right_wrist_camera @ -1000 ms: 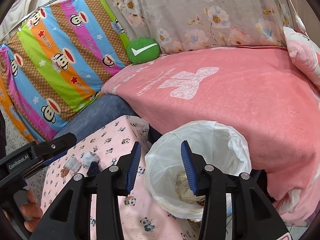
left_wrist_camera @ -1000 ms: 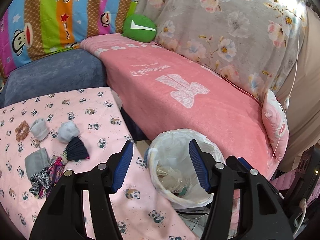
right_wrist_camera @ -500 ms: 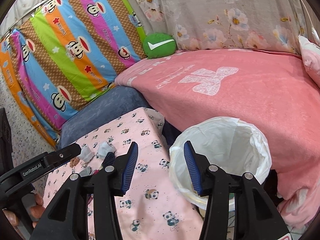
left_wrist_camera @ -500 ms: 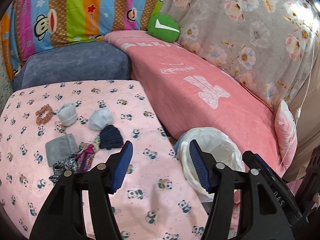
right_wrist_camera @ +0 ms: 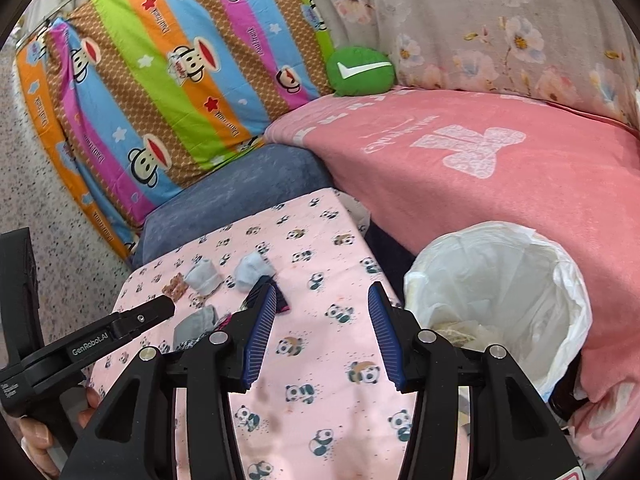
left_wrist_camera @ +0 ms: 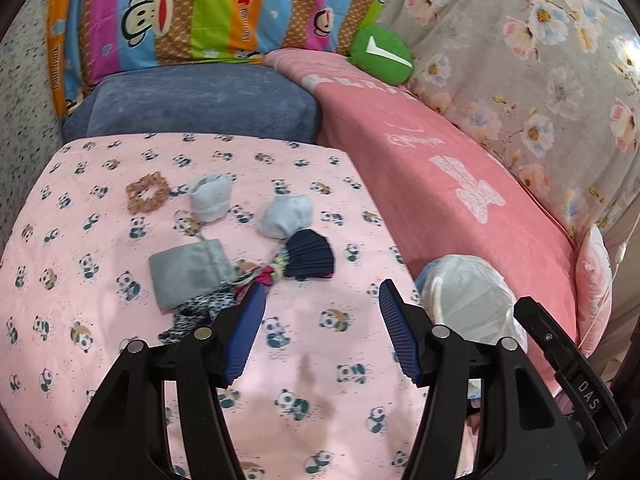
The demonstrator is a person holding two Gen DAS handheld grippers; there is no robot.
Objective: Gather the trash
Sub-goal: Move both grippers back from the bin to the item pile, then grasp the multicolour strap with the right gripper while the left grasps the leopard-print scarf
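Observation:
A trash bin lined with a white bag (right_wrist_camera: 508,280) stands between the panda-print table (right_wrist_camera: 320,360) and the pink sofa; it also shows in the left wrist view (left_wrist_camera: 468,300). On the table lie two pale blue crumpled wads (left_wrist_camera: 286,216) (left_wrist_camera: 210,200), a grey pouch (left_wrist_camera: 188,276), a dark blue pleated piece (left_wrist_camera: 310,254), a brown scrunchie (left_wrist_camera: 146,194) and patterned fabric scraps (left_wrist_camera: 200,308). My left gripper (left_wrist_camera: 322,336) is open and empty above the table, just short of the scraps. My right gripper (right_wrist_camera: 322,334) is open and empty above the table, left of the bin.
A pink-covered sofa (right_wrist_camera: 480,168) runs behind the bin, with a green cushion (right_wrist_camera: 360,70), a striped monkey-print cushion (right_wrist_camera: 180,72) and a blue-grey seat (left_wrist_camera: 200,100) behind the table. The left gripper's body (right_wrist_camera: 100,340) shows at the right wrist view's left.
Both grippers have swung left, away from above the bin and over the table. The items on the table now sit nearer the left gripper. Both stayed open and empty.

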